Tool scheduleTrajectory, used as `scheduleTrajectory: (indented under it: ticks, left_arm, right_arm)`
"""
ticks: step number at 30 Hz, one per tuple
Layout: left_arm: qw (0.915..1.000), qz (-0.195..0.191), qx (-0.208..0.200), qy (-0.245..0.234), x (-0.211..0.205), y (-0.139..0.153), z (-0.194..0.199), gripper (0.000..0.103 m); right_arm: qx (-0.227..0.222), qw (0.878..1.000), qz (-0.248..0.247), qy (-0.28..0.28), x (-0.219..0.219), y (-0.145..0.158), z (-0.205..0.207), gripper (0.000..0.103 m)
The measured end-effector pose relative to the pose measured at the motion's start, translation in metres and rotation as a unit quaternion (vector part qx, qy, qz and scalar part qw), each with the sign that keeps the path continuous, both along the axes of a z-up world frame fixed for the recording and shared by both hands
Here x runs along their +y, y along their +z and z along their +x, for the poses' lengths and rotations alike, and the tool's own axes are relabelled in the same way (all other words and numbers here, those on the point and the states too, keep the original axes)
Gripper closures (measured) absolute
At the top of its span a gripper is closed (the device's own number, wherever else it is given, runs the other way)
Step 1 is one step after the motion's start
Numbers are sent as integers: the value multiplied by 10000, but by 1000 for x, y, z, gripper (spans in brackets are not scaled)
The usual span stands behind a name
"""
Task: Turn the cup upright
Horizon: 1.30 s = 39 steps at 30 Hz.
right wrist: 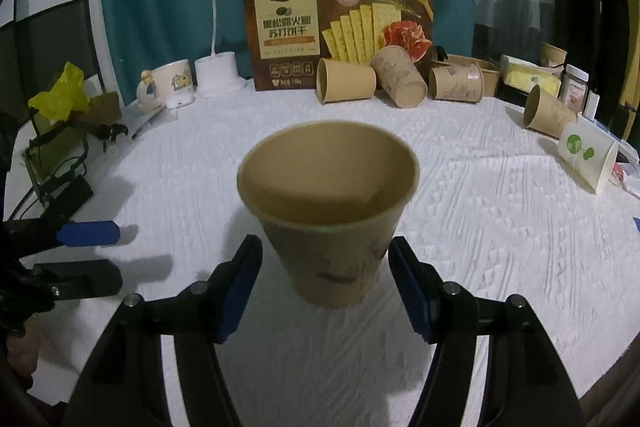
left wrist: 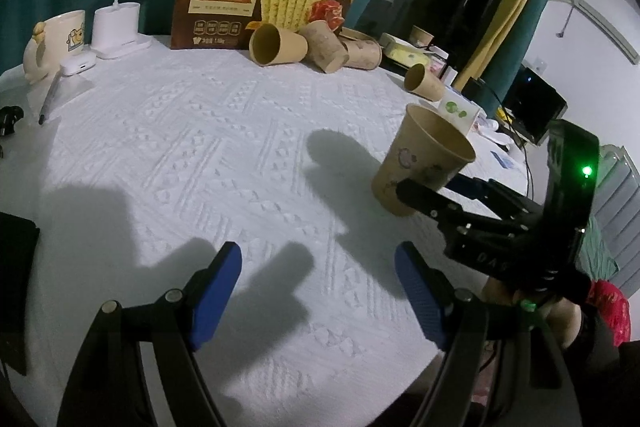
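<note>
While the paper cup (right wrist: 332, 211) stands upright, my right gripper (right wrist: 325, 285) brackets it, fingers spread. My left gripper (left wrist: 318, 291) gapes over the white tablecloth (left wrist: 200, 147)

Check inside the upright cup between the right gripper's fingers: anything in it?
The paper cup looks empty: bare brown inner wall and part of the bottom show. The near rim hides the rest of the bottom. The right gripper is open around it.
</note>
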State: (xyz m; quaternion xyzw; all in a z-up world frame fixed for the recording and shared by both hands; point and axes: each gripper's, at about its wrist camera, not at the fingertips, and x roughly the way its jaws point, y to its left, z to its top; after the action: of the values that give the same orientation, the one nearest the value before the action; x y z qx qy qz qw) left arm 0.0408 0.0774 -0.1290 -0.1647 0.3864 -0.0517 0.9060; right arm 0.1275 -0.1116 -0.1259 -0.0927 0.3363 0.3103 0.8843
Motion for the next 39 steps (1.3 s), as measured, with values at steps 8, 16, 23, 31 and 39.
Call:
scheduleTrajectory:
  ticks: [8, 16, 23, 31, 39]
  left_arm:
    - [9999, 61, 25, -82, -11, 2, -6, 24]
    - [9990, 405, -2, -180, -28, 6, -13, 24]
    - [9955, 876, -157, -326, -51, 18, -18, 24]
    - [9913, 1152, -149, -617, -79, 25, -19, 24]
    - [9854, 1479, -434, -717, -101, 38, -23, 23]
  right_arm:
    - [116, 9999, -18, -104, -14, -1, -13, 40]
    - [272, 9988, 31, -397, -47, -1, -29, 40]
    - [455, 9959, 212, -756, -83, 2, -42, 40]
    - [523, 9920, 170, -1140, -123, 8, -52, 40]
    - [371, 9844, 308, -1689, -168, 29, -58, 40]
